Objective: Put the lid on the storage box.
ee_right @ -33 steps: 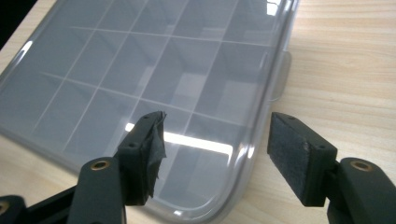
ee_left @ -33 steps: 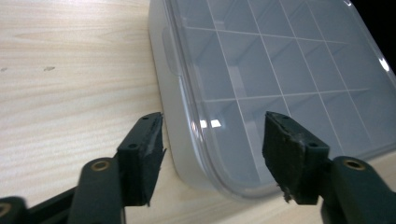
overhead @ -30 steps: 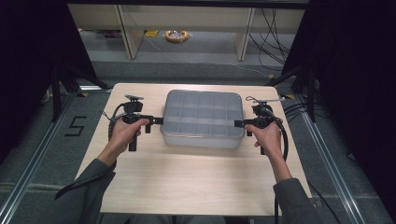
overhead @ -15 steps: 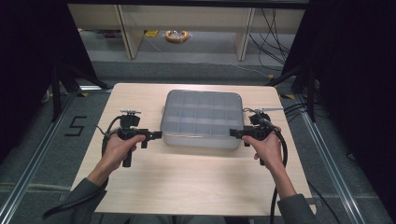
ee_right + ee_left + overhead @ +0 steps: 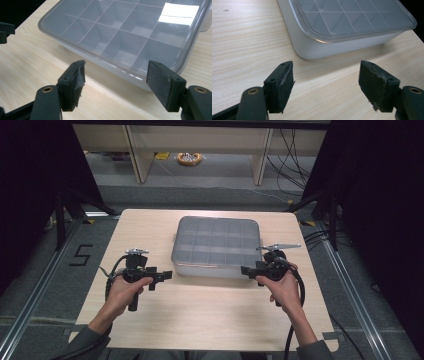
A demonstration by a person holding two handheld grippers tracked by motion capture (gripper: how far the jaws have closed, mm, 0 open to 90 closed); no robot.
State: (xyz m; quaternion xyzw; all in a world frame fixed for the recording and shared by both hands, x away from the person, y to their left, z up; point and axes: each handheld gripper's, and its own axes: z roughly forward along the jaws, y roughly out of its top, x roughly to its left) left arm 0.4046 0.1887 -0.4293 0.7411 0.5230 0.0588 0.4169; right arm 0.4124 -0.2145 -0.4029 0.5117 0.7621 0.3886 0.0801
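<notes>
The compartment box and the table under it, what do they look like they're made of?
Compartment box: likely plastic, an opaque pale grey body under a clear, glossy lid that mirrors a bright light. Table: light wood or wood-look laminate, matte, with fine straight grain lines.

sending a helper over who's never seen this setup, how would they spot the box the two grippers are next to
Start at the light wooden table in the middle of the dark room. Lying flat toward its far half is the compartment box, a pale grey rectangular tray with rounded corners. A clear lid shows a grid of empty cells inside, and nothing else lies on the tabletop besides the left gripper and right gripper flanking its near corners.
</notes>
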